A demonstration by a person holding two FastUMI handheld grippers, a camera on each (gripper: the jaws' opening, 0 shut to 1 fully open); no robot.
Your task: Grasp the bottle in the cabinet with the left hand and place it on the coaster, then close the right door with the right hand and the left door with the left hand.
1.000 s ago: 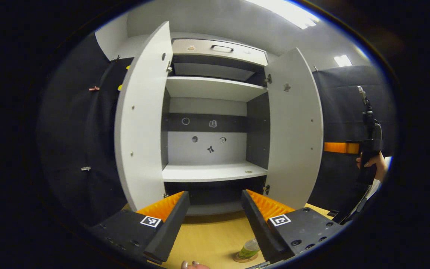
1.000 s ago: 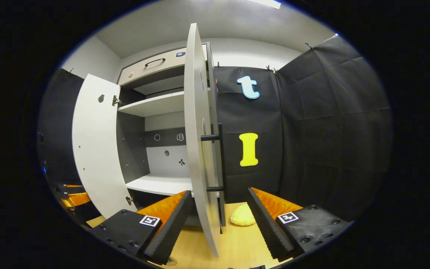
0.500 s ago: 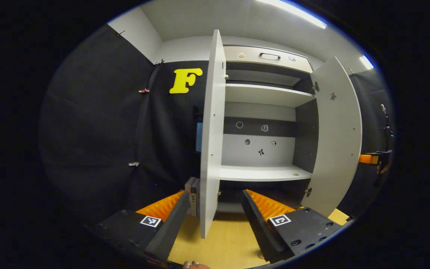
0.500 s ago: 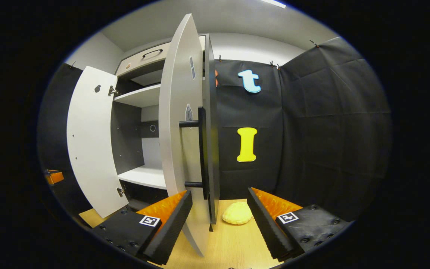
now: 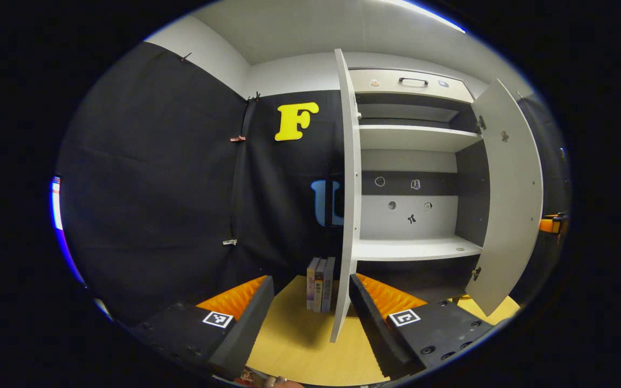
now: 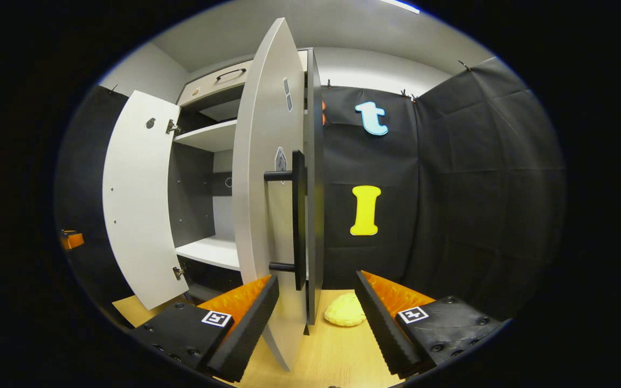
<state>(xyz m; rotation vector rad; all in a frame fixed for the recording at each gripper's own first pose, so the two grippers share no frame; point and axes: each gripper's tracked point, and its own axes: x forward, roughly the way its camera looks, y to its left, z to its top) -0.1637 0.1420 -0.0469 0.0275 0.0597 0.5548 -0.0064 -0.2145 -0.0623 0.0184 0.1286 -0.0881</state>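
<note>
Currently both cabinet [image 5: 413,161] doors stand open. Left gripper view: left door [image 5: 347,215] edge-on at centre, right door [image 5: 510,199] swung out at 3 o'clock, shelves bare; bottle and coaster can't be located. Wooden table [image 5: 299,345] at 6 o'clock, books [image 5: 320,283] upright on it just left of the left door. Left gripper [image 5: 310,318] jaws apart, holding nothing. Right gripper view: right door [image 6: 267,205] at centre with its black handle [image 6: 297,213] facing camera, left door [image 6: 138,199] at 9 o'clock. Yellow lumpy object [image 6: 345,316] on the table at 6 o'clock. Right gripper [image 6: 316,323] jaws apart, empty, door's lower edge between them.
</note>
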